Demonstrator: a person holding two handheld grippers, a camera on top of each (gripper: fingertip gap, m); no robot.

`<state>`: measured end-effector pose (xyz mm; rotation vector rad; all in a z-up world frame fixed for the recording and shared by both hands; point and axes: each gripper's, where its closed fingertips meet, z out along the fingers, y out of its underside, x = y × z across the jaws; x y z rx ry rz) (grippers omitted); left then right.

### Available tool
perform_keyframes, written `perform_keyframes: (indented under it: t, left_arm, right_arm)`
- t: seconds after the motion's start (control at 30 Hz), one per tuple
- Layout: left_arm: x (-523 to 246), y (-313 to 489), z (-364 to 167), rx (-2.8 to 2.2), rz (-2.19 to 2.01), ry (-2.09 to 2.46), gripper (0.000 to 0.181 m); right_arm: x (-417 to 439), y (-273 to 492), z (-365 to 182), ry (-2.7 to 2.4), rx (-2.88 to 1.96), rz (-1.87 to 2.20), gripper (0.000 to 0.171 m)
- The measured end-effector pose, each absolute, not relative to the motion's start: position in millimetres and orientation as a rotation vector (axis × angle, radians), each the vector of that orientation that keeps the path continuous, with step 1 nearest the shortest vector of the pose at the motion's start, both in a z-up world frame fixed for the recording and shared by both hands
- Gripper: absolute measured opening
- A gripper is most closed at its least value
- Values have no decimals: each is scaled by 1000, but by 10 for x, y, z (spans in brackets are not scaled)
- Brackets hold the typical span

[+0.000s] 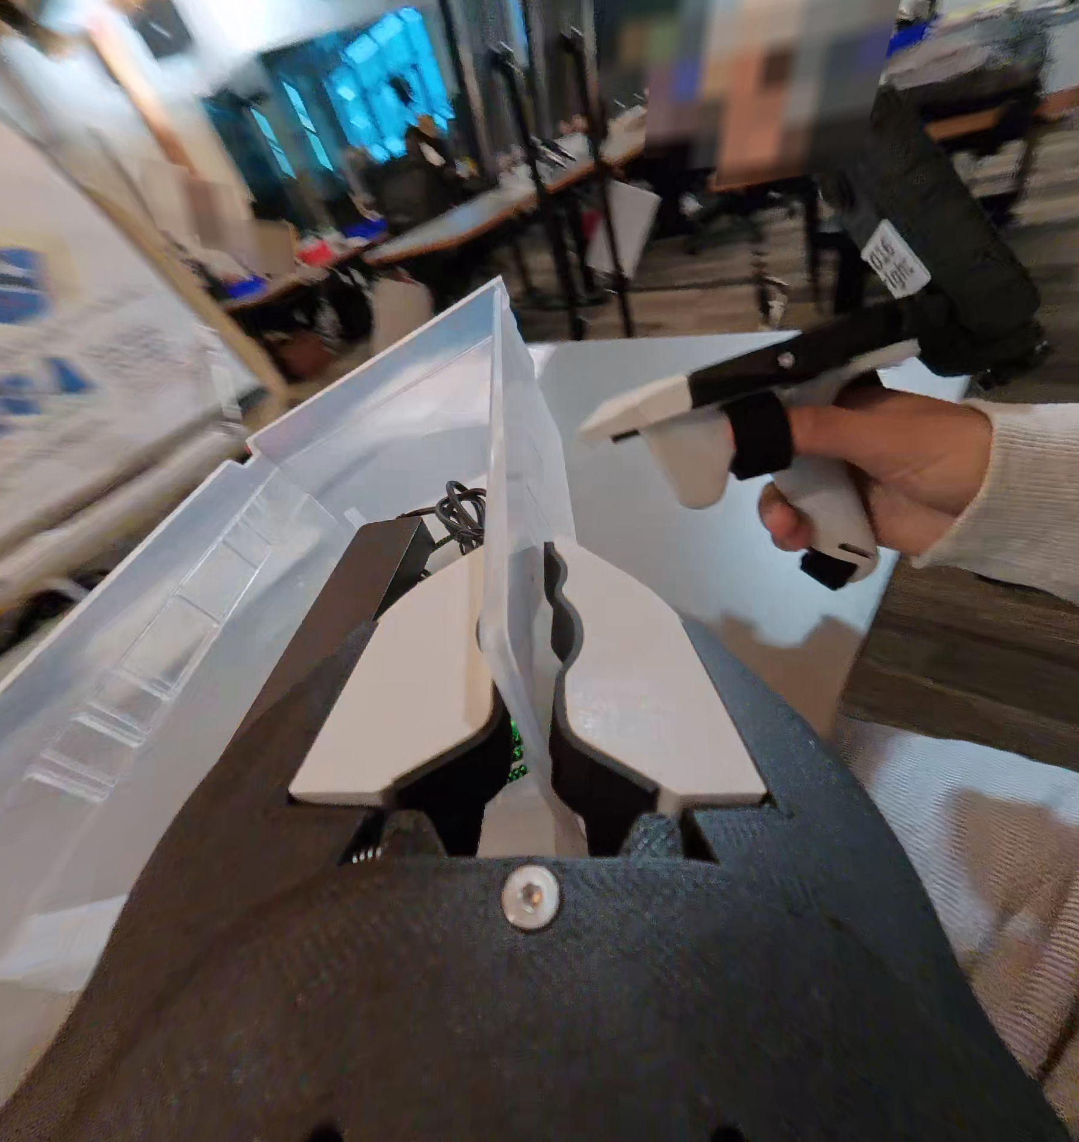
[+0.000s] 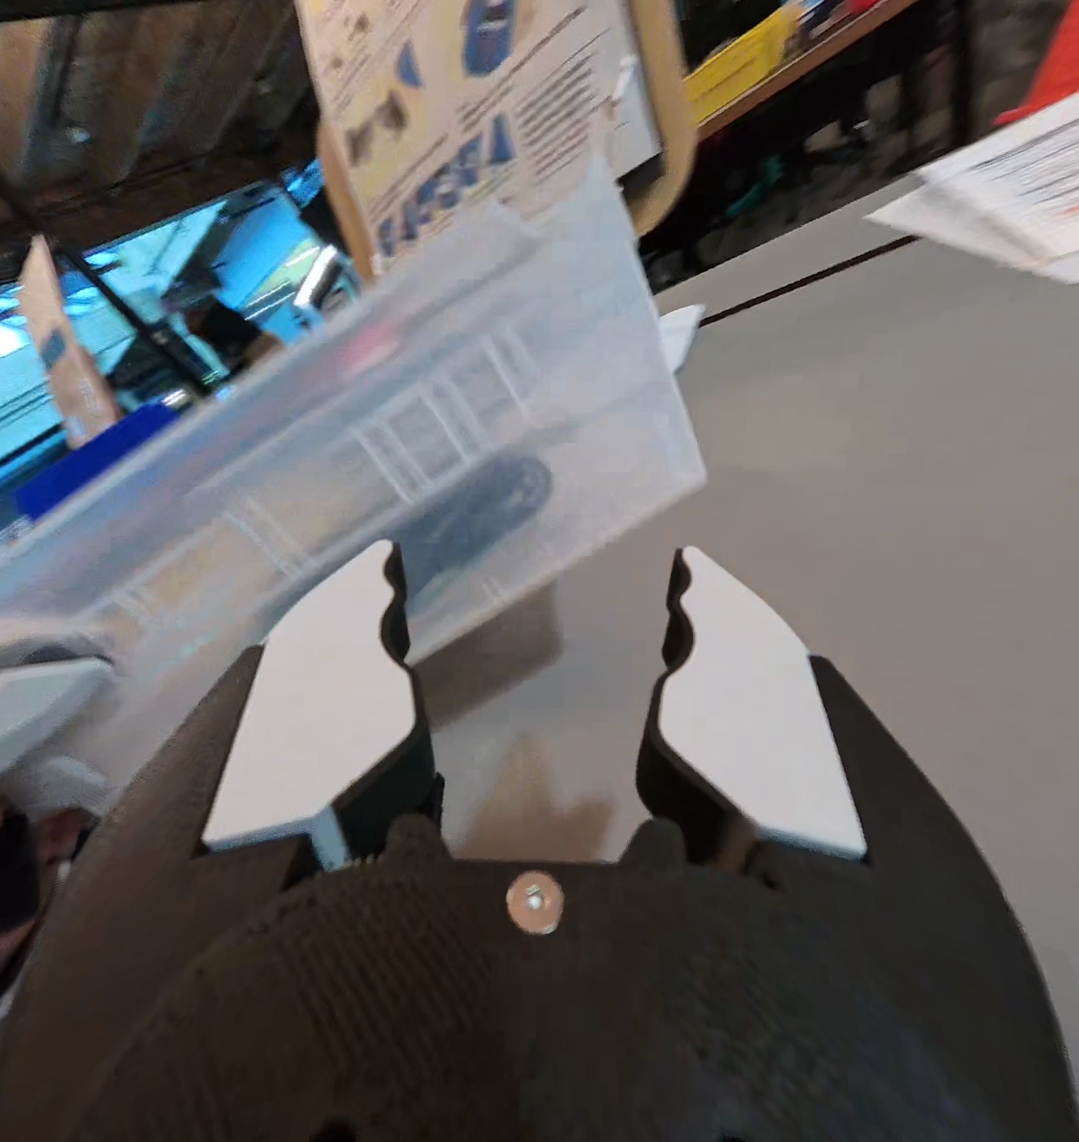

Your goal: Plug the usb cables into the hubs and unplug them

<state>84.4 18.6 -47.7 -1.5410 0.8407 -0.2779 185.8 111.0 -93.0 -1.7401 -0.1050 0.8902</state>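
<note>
2 grippers showed in the pictures. The left gripper had its jaws pinching the thin side wall of a clear bin. One white finger sat inside the bin and the other sat outside it, with the wall squeezed between them. The bin was lifted and tilted above the grey bench.

Inside the bin, near the far end, lay a small coil of dark cable. Some tiny green bits showed low down between the fingers, too small to tell what they were.

The right gripper was off to the right of the bin, held by a hand in a pale knit sleeve. It was apart from the bin.

From the right wrist view, the right gripper had its jaws spread wide with nothing between them. The bin hung tilted in front of it, with 1 corner up off the bench. A dark oval blur showed through the bin wall, and it was too fuzzy to name. A white paper sheet lay on the bench at the far right. A poster board stood behind the bin.

The hubs could not be picked out in either picture.
</note>
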Motion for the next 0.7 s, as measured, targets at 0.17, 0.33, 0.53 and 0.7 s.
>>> perform_keyframes:
  t: [0.17,0.33,0.53,0.7]
  left_arm:
    - [1585,367,-821,-1563,-466,895,7]
    - [2172,577,-979,-1586,-554,839,13]
    - [2832,636,-1255,-1720,-789,855,26]
    - [2873,492,-1023,-1692,-1182,803,53]
  right_arm:
    - [2457,1060,-1084,113,-1772,845,84]
    - [2784,935,-1139,254,-1756,893,86]
    - [2999,802,-1213,266,-1812,812,68]
    - [3161,763,-1044,263,-1727,821,78]
